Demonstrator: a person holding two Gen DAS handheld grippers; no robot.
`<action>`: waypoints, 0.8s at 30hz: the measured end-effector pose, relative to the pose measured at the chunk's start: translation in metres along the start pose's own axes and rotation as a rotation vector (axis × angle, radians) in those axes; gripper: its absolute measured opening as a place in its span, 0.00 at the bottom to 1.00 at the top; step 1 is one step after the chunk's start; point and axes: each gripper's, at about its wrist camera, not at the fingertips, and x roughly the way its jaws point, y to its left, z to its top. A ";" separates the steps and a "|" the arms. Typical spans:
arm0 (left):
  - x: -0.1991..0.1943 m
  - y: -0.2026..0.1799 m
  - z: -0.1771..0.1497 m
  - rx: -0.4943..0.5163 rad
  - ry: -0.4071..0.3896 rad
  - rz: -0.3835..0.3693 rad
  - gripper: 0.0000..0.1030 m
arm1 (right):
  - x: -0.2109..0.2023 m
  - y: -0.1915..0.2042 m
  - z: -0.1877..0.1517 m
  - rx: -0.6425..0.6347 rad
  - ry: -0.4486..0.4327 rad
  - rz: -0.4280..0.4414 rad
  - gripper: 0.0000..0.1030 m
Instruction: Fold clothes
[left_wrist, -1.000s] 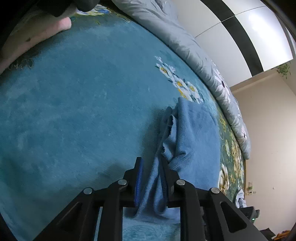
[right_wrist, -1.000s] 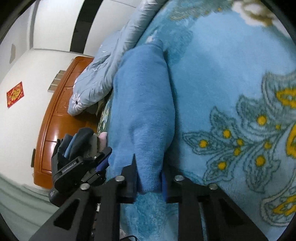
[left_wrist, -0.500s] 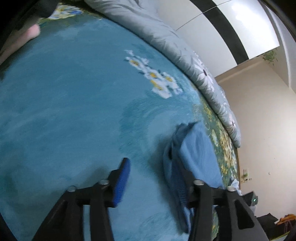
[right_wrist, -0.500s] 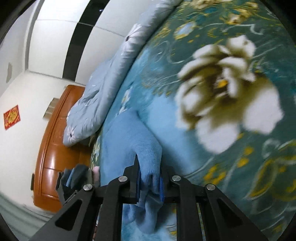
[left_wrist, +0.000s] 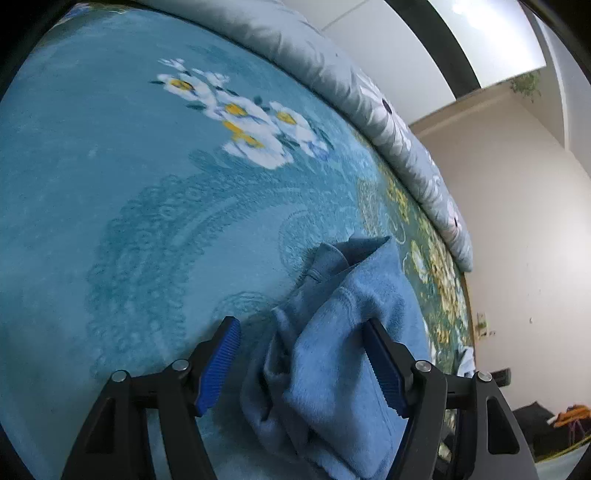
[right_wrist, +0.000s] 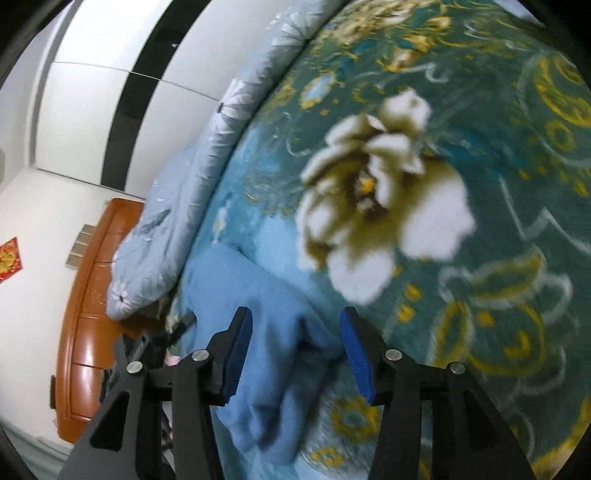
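Note:
A light blue fleece garment (left_wrist: 343, 354) lies folded in a bundle on the teal flowered blanket (left_wrist: 129, 206). My left gripper (left_wrist: 303, 362) is open, its blue pads either side of the garment's near end. In the right wrist view the same garment (right_wrist: 266, 332) lies between the pads of my open right gripper (right_wrist: 295, 350), which grips nothing. The other gripper's black frame shows at the left edge of that view.
A grey flowered duvet (left_wrist: 369, 96) is bunched along the far edge of the bed, also in the right wrist view (right_wrist: 177, 221). A brown wooden headboard (right_wrist: 88, 317) stands beyond. White walls surround the bed.
Both grippers have opened and let go of the blue garment, the left first and then the right. The garment now rests on the blanket, and both views have shifted along the bed.

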 end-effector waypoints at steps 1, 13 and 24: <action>0.002 -0.001 0.001 -0.001 0.004 -0.005 0.71 | 0.002 0.002 -0.006 -0.008 0.017 -0.011 0.50; 0.006 -0.005 -0.006 0.015 0.006 -0.061 0.47 | 0.026 0.013 -0.039 0.005 0.061 0.060 0.48; -0.043 -0.006 -0.016 0.023 -0.116 -0.071 0.16 | 0.020 0.062 -0.037 -0.167 -0.011 0.112 0.15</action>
